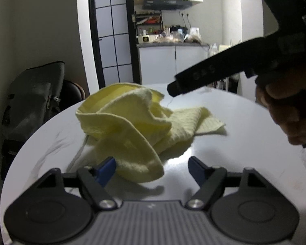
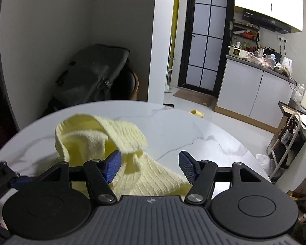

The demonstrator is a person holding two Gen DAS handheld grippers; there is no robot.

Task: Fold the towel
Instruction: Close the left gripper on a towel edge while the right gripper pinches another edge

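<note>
Item 1: left gripper [image 1: 152, 170], jaws spread wide, nothing held. Nearest flap of the towel [image 1: 132, 134] lies just ahead, leaning toward its left pad.

Item 2: towel, pale yellow, crumpled in a heap on the white marble table [image 1: 244, 143], tall bunch at left, flat tail running out to the right. Long axis approx. left-right across both views.

Item 3: right gripper [image 2: 150, 166], jaws also apart, empty, hovering over the tail; cloth sits between and under its pads.

Nearer: right, by my judgement. Hidden: towel corners and hems buried in folds; tail end cut off beneath right gripper body. Right-view heap blurred.
</note>
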